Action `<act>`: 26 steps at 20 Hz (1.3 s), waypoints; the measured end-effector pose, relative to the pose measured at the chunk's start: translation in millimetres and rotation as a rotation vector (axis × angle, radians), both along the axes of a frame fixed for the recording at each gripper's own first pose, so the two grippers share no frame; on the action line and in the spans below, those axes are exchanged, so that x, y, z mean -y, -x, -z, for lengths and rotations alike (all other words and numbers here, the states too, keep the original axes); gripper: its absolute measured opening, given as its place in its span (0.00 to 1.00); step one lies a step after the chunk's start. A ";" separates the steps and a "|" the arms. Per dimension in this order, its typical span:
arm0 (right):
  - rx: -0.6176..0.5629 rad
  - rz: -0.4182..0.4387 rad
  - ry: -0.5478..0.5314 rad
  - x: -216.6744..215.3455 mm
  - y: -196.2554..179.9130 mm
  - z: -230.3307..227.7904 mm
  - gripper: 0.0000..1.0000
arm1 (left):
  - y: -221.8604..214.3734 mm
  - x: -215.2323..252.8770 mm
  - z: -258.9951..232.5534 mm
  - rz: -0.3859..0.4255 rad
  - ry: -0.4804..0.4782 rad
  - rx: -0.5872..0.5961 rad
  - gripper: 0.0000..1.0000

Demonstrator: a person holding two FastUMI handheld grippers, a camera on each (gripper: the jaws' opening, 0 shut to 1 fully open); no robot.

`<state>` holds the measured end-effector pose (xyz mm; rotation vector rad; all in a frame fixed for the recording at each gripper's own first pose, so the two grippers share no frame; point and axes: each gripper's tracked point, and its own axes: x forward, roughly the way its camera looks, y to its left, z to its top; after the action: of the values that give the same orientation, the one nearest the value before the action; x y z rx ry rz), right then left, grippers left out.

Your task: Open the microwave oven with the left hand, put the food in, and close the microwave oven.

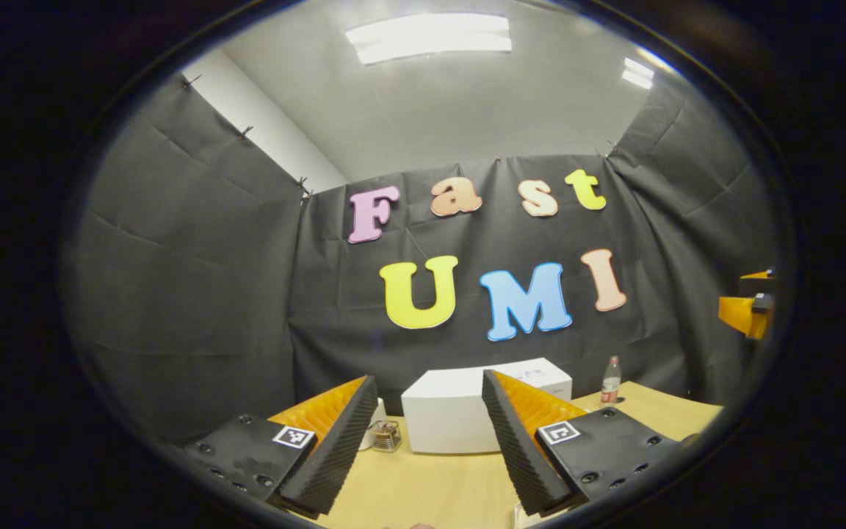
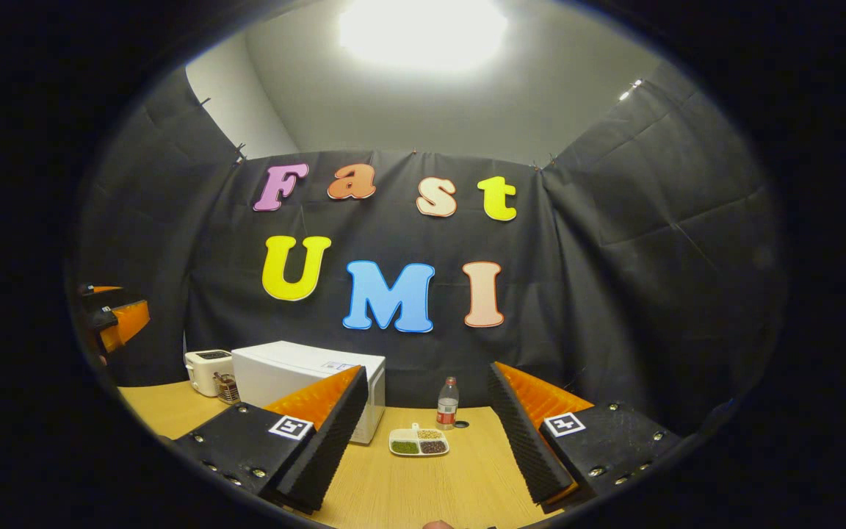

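Left gripper [image 1: 423, 433] spread wide, empty, facing closed white box-shaped microwave oven [image 1: 452, 415] on wooden table [image 1: 423, 485]. Right gripper [image 2: 427, 433] likewise agape; divided food plate [image 2: 418, 441] beside oven. Opening step pending: reach door.

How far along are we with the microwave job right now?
Nothing looks done yet. The microwave sits closed on the table, and the food tray rests beside it, in front of the bottle. Nothing is in hand: the left gripper and right gripper are both open, holding nothing. Opening, loading and closing all remain.
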<state>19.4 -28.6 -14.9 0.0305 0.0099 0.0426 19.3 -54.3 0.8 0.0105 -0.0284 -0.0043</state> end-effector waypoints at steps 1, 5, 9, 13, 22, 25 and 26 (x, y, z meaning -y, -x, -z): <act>0.001 0.004 -0.009 -0.1 -1.4 -1.6 0.99 | -6.8 1.9 1.4 0.007 0.010 0.001 0.97; -0.004 0.036 0.003 -1.7 -11.6 -0.8 0.98 | -45.7 10.2 10.9 0.048 0.035 0.012 0.94; 0.002 0.115 0.014 -1.2 -19.8 -4.7 0.98 | -96.4 29.3 30.4 0.128 0.066 0.008 0.95; -0.018 0.188 0.042 0.9 -28.3 -1.3 0.98 | -148.0 48.3 58.5 0.173 0.074 -0.008 0.92; -0.057 0.364 0.077 17.4 -30.4 2.2 0.98 | -231.2 121.1 125.1 0.303 0.072 -0.057 0.98; -0.072 0.416 0.106 23.5 -26.2 2.5 0.99 | -250.0 145.2 145.8 0.340 0.081 -0.080 0.92; -0.082 0.431 0.115 25.7 -24.8 3.7 0.98 | -255.9 152.8 153.3 0.351 0.085 -0.088 0.98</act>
<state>44.2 -54.3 -18.6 -0.0810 0.0871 -0.3903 275.2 -207.1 -152.5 -0.0798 0.0575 -0.3549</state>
